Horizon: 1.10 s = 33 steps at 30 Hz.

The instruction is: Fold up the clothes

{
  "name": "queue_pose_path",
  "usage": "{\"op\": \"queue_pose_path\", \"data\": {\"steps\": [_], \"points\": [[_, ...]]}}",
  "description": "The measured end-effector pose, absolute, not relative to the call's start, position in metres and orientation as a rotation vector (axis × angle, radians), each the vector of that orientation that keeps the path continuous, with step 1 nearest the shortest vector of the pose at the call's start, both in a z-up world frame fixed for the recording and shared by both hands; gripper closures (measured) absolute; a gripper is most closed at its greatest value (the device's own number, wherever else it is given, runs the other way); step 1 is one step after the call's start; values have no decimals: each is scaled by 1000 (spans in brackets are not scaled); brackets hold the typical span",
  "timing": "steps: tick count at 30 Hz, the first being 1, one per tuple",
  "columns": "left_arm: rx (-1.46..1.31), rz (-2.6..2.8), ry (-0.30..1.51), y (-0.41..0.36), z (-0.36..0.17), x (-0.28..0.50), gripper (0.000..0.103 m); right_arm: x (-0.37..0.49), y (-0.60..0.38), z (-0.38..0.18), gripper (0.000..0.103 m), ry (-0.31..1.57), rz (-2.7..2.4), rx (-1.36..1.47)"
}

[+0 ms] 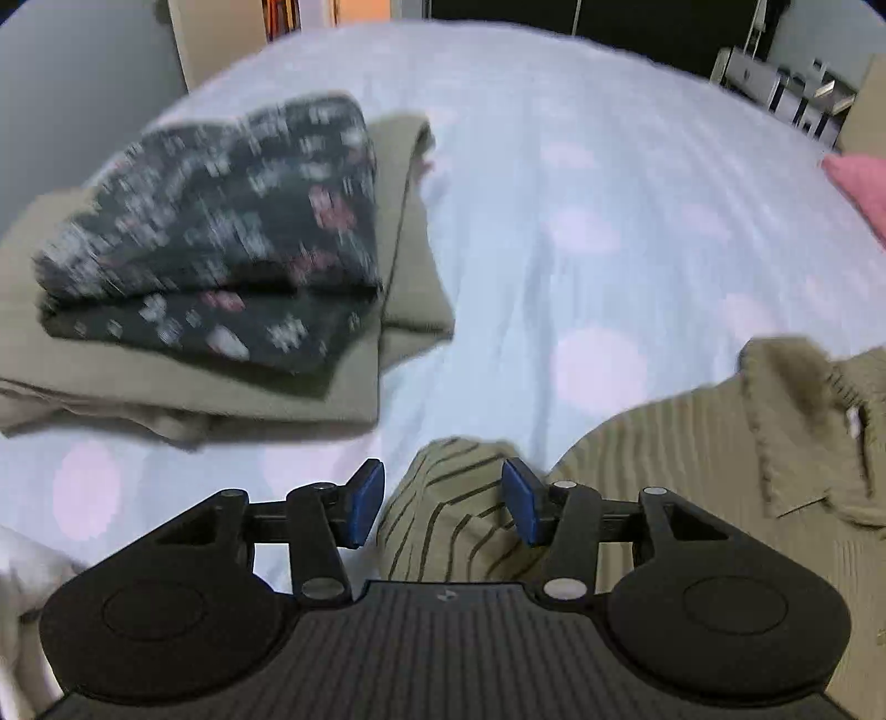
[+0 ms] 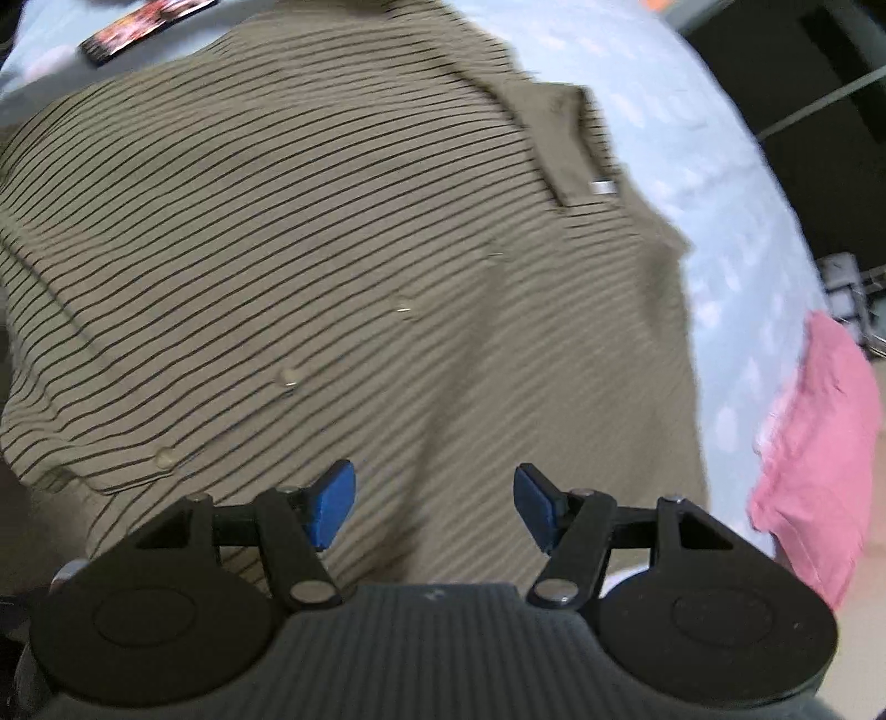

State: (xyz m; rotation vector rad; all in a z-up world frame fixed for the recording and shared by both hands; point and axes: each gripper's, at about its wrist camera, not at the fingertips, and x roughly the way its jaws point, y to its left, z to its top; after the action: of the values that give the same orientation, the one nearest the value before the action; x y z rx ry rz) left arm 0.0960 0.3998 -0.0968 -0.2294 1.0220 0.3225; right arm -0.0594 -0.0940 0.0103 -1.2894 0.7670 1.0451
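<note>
An olive shirt with thin dark stripes (image 2: 343, 266) lies spread on the bed, collar (image 2: 570, 149) at the upper right. My right gripper (image 2: 432, 509) is open just above its lower part, holding nothing. In the left wrist view the same shirt (image 1: 692, 443) fills the lower right. My left gripper (image 1: 443, 501) is open, its blue pads either side of a bunched striped edge (image 1: 443, 515), not closed on it.
A folded stack sits at the left: a dark floral garment (image 1: 221, 232) on an olive one (image 1: 343, 387). A pink cloth (image 2: 819, 454) lies at the right bed edge. The sheet (image 1: 581, 194) is light blue with pale dots. A dark printed item (image 2: 144, 25) lies beyond the shirt.
</note>
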Motion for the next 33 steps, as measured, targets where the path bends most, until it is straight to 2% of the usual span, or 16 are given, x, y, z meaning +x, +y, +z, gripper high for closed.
{"op": "queue_pose_path", "data": {"steps": [3, 5, 6, 10, 13, 16, 18, 22, 23, 25, 27, 33], "points": [[-226, 268, 1048, 400, -109, 97, 63, -56, -84, 0, 37, 795, 1079, -1297], [-224, 232, 1065, 400, -117, 98, 95, -55, -78, -3, 37, 802, 1092, -1293], [-223, 213, 1074, 400, -121, 98, 103, -56, -76, -4, 37, 804, 1100, -1290], [-318, 261, 1054, 412, -116, 88, 103, -58, -74, -8, 37, 812, 1130, -1285], [-632, 485, 864, 456, -94, 53, 103, -59, -78, -10, 37, 818, 1135, -1293], [-822, 605, 771, 479, -87, 25, 102, -60, -84, -9, 37, 815, 1129, -1299], [-793, 583, 836, 479, -93, 26, 102, -62, -87, -7, 37, 810, 1138, -1303], [-781, 626, 803, 482, -91, 16, 101, -69, -89, -13, 37, 806, 1162, -1324], [-756, 636, 801, 482, -87, 14, 98, -70, -89, -14, 37, 806, 1167, -1329], [-701, 654, 800, 483, -79, 12, 76, -73, -90, -17, 37, 805, 1177, -1337], [-643, 595, 900, 482, -87, 22, 65, -74, -91, -18, 37, 805, 1179, -1341], [-579, 472, 1079, 458, -120, 25, 65, -77, -88, -19, 37, 803, 1190, -1350]]}}
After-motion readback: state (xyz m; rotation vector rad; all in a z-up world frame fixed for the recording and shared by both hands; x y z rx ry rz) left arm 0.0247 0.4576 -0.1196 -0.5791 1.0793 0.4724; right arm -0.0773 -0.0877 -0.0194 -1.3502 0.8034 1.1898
